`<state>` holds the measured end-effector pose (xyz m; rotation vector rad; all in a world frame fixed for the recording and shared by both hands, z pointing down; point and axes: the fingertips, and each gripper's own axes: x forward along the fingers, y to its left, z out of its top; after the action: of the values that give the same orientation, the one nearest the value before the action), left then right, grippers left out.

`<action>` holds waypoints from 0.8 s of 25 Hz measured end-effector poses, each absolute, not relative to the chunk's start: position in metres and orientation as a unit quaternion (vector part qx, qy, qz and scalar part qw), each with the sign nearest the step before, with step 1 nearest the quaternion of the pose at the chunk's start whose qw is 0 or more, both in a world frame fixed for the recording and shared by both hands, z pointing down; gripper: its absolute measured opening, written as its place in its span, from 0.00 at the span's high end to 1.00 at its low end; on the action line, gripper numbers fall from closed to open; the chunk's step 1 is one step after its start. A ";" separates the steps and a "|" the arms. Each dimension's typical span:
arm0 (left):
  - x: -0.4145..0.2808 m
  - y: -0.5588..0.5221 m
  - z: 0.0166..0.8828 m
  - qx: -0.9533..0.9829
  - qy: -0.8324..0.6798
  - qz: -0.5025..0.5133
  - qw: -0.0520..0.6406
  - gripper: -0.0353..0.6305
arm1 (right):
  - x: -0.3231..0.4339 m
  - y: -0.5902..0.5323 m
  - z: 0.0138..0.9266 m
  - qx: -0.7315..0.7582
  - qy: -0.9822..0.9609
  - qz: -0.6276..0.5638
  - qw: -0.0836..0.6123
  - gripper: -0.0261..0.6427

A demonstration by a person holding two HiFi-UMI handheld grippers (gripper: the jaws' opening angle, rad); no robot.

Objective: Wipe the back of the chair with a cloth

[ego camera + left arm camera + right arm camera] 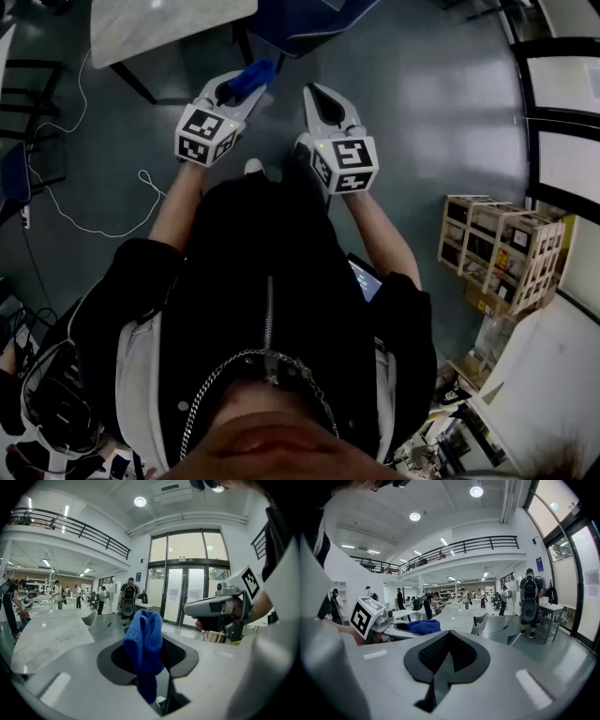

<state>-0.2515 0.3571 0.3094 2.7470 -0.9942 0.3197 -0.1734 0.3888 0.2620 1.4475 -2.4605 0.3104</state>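
The left gripper's (236,92) jaws are clamped on a blue cloth (144,641). The right gripper's (449,637) jaws are pressed together with nothing between them.

In the head view both bare forearms reach straight out from the body, elbows bent, above a grey floor (422,112). Each hand grips its tool behind the marker cube. The two grippers sit side by side, near each other but not touching, with their noses pointing away from the person. The left one angles slightly to the right, and the right one is roughly level with it. Each gripper view shows the other gripper at its edge, held at about the same height.

The cloth is a bright blue, nubbly fabric, bunched into thick folds. In the left gripper view most of it stands up above the jaw tips as a rounded, doubled-over lump. A narrower tail hangs down into the gap between the jaws. In the head view it shows as a short blue roll poking out past the left gripper's nose.

A grey chair (481,620) stands by a long table (454,617), well apart from both grippers and from the cloth.
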 end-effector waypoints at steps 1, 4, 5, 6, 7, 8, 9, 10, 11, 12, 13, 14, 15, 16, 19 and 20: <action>-0.250 0.357 0.309 0.930 -0.336 0.108 0.101 0.76 | -0.172 0.388 0.262 0.500 -0.849 0.108 0.135 0.98; -0.249 0.355 0.309 0.930 -0.337 0.109 0.101 0.76 | -0.170 0.387 0.263 0.501 -0.848 0.112 0.133 0.98; -0.249 0.355 0.310 0.930 -0.337 0.109 0.102 0.76 | -0.170 0.386 0.263 0.501 -0.848 0.115 0.129 0.98; -0.250 0.354 0.311 0.930 -0.337 0.109 0.102 0.76 | -0.170 0.385 0.264 0.501 -0.849 0.117 0.125 0.97; -0.250 0.354 0.311 0.929 -0.337 0.108 0.102 0.76 | -0.170 0.385 0.264 0.501 -0.849 0.118 0.121 0.97; -0.250 0.353 0.311 0.929 -0.338 0.108 0.103 0.76 | -0.170 0.385 0.264 0.500 -0.849 0.118 0.119 0.97; -0.251 0.353 0.311 0.929 -0.338 0.108 0.102 0.76 | -0.170 0.385 0.264 0.500 -0.850 0.118 0.119 0.97; -0.252 0.353 0.312 0.929 -0.339 0.109 0.102 0.76 | -0.170 0.385 0.264 0.499 -0.850 0.118 0.118 0.97; -0.252 0.353 0.312 0.929 -0.340 0.110 0.102 0.76 | -0.170 0.386 0.264 0.499 -0.850 0.120 0.118 0.97; -0.252 0.353 0.313 0.928 -0.340 0.111 0.102 0.76 | -0.169 0.386 0.265 0.499 -0.850 0.122 0.117 0.97; -0.252 0.353 0.313 0.928 -0.340 0.111 0.102 0.76 | -0.167 0.386 0.266 0.500 -0.849 0.124 0.117 0.97; -0.253 0.353 0.314 0.928 -0.341 0.112 0.102 0.76 | -0.167 0.385 0.267 0.500 -0.848 0.126 0.117 0.97; -0.253 0.352 0.314 0.928 -0.341 0.112 0.102 0.76 | -0.167 0.385 0.267 0.501 -0.848 0.128 0.117 0.97; -0.255 0.352 0.313 0.928 -0.341 0.112 0.102 0.76 | -0.167 0.384 0.267 0.500 -0.848 0.129 0.117 0.97; -0.256 0.353 0.315 0.928 -0.341 0.115 0.101 0.76 | -0.168 0.386 0.268 0.497 -0.850 0.132 0.114 0.96; -0.257 0.354 0.316 0.927 -0.341 0.117 0.101 0.76 | -0.167 0.388 0.268 0.496 -0.851 0.133 0.114 0.96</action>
<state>-0.2571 0.3540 0.3157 2.7393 -1.0060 0.3465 -0.1674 0.3875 0.2682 1.4532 -2.4941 0.3909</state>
